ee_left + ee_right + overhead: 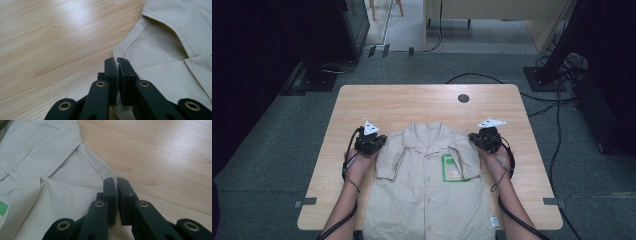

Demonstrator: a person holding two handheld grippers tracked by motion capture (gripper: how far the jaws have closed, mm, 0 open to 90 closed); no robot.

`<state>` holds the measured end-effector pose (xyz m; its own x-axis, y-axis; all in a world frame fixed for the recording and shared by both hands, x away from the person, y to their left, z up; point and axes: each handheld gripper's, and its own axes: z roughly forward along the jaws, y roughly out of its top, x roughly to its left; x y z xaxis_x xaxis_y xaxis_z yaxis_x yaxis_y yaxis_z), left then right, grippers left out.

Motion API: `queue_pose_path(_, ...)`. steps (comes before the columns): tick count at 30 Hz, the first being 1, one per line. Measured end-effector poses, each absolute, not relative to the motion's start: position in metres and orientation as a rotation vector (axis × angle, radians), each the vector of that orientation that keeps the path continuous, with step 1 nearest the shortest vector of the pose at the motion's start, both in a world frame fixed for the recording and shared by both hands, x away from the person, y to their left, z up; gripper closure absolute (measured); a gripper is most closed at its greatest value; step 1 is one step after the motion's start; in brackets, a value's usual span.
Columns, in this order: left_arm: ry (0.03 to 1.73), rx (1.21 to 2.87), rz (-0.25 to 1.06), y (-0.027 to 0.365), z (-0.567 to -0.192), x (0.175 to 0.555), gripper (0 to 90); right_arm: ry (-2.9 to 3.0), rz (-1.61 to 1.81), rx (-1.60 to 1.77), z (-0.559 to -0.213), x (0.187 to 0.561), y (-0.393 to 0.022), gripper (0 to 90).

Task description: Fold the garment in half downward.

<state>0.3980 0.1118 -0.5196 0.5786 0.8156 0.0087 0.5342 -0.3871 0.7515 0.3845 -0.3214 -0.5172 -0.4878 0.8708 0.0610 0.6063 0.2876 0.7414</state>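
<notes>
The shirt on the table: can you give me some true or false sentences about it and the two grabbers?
1. The beige shirt lies flat on the wooden table. True.
2. The left gripper is wide open above the shirt. False: its jaws are shut on the shirt's edge, with cloth pinched between them.
3. The right gripper is closed at the shirt's other shoulder edge. True.
4. The shirt has a red patch on its chest. False: the patch is green.
5. The shirt's collar points away from the person. True.
6. A cup stands by the table's far edge. False: there is only a round dark hole.
</notes>
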Motion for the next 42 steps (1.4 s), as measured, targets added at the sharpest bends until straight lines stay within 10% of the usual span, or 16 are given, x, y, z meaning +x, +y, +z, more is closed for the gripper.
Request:
queue_pose_path(18,1.078,2.077,0.478,0.116,-0.52,0.399,85.3,2.211,1.022,1.358,-0.519,0.385,-0.331,85.3)
queue_pose_path(42,0.949,2.056,0.488,0.114,-0.505,0.397,42.4,2.168,1.178,1.368,-0.501,0.385,-0.346,55.9)
